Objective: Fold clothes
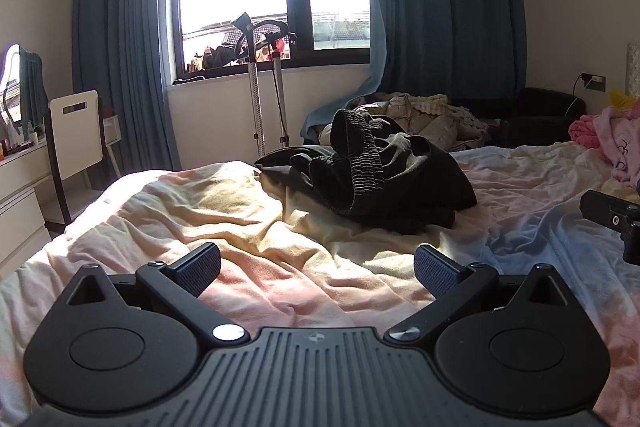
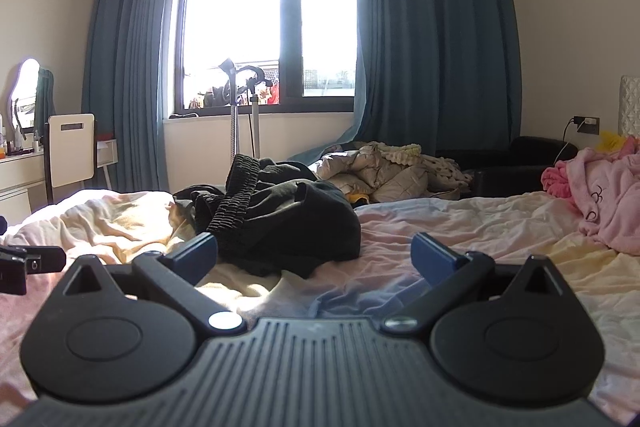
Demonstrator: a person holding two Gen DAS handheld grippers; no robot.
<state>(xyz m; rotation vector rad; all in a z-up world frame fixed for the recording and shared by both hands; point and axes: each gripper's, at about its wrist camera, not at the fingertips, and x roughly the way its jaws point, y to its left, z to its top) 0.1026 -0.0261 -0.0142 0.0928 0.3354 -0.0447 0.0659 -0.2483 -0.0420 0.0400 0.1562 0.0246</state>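
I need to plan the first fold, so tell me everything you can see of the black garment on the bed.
The black garment lies crumpled in a heap on the bed sheet, unfolded. It looks like soft dark fabric, with a ribbed elastic band arching over its top. Folds hide its shape, so its type is unclear. Both tongs, left and right, are open and short of it; nothing else touches it.

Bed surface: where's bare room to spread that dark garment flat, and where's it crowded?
Bare sheet between the dark garment and both open grippers, left gripper and right gripper; also between the garment and the pink robe. Crowded: beige quilt pile behind the garment, the robe at the right edge.
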